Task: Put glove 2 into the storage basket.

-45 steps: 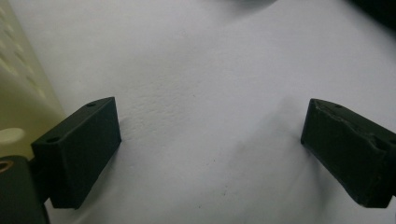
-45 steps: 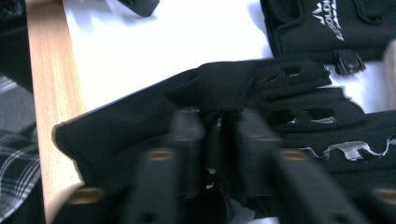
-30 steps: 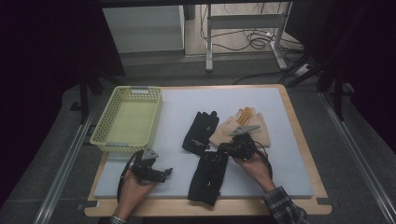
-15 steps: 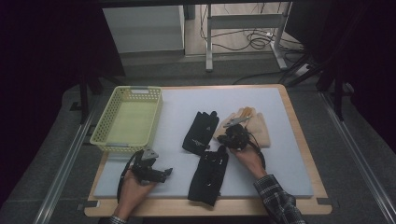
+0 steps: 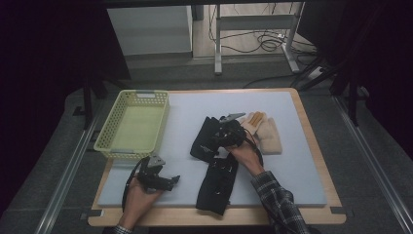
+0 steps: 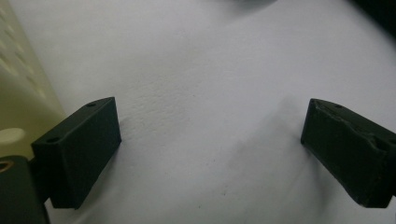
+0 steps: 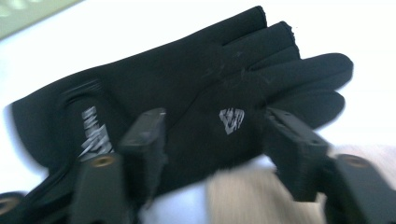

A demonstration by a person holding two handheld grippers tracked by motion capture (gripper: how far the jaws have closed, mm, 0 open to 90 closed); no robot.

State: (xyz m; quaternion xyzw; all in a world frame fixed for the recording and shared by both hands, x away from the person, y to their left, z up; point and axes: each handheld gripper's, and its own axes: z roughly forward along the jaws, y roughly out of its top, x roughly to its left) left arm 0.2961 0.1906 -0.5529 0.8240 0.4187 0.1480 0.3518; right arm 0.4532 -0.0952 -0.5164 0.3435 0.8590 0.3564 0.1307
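You have three gloves laid out on the desk (image 5: 302,105) — two black, one tan. The first black glove (image 5: 207,136) lies near the middle of the pad, the second black glove (image 5: 217,183) lies closer to you, and the single tan glove (image 5: 267,134) lies to the right of them. In the right gripper view you see one black glove (image 7: 187,98) with two small white logos on it. You have one yellow basket (image 5: 132,124) at the left of the desk. You hold two tools — the left tool (image 5: 168,181) and the right tool (image 5: 220,139), one in each hand.
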